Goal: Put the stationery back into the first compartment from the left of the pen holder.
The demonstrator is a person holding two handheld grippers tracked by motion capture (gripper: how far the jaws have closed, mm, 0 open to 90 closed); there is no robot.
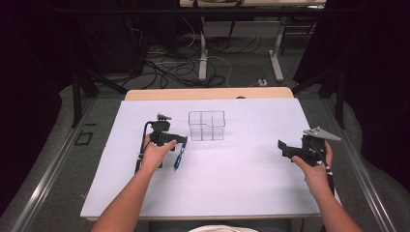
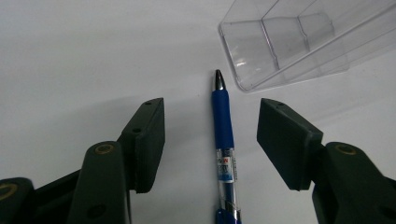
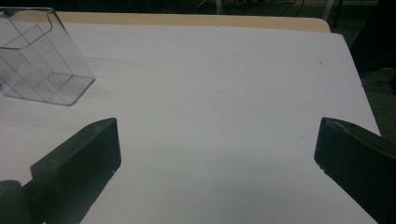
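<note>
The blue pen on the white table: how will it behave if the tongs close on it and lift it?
The blue ballpoint pen with a clear barrel looks stiff and probably light. Its round body may roll on the smooth white table. The blue rubber-like grip section, lying between the open left tongs, likely slips less than the clear plastic.

Dim, soft overhead light on the white table; dark surroundings, slightly blurry frames.

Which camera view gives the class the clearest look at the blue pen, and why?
The left gripper view: the blue pen lies lengthwise between the left tool's open jaws, untouched, with its metal tip, blue grip and label readable. In the high view the pen is a thin blue streak beside the left hand.
</note>
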